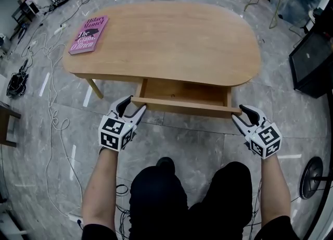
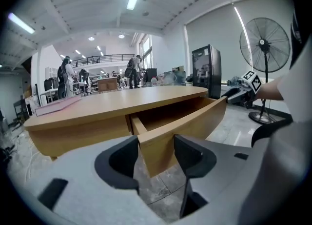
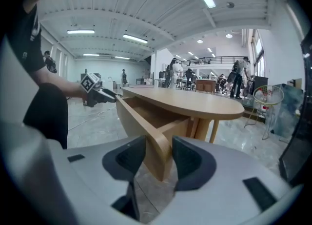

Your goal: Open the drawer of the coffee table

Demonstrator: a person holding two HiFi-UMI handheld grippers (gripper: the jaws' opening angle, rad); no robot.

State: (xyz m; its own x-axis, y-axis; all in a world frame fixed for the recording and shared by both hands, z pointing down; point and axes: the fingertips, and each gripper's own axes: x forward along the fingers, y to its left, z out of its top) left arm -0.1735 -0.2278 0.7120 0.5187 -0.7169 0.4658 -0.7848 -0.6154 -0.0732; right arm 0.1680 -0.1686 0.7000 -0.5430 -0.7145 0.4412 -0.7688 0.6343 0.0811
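1: One big piece first: the surface [image 1: 171,41] is a rounded wooden coffee-table top. It looks solid, and I doubt a drawer pull shifts it. Book [image 1: 88,34] is on its far left corner, well apart from the work.

2: Drawer?

1: Drawer [image 1: 182,92] sits under the near edge, already part way out toward the person. What shows of the inside looks bare, so I'd expect it to be light. It's a rigid wood box, nothing fragile.

2: Where to hold? I see no handle.

1: None visible. Drawer front [image 1: 184,105] is a long curved panel, stiff with a smooth finish, so probably a bit slippery under the pads. Best bet is to pinch the two ends across the thickness and pull evenly so it doesn't rack.

2: Claws relative to that?

1: Left claw [image 2: 156,153] straddles the left end of the drawer front, one jaw on each side of the panel. The gape is wide, but the wood fills it and the pads look seated. Right claw [image 3: 158,155] does the same at the right end, with the panel corner between its jaws, closed onto it as far as I can tell.

2: Approach angle?

1: Both come in from the person's side, tipped slightly down at the panel's top edge.
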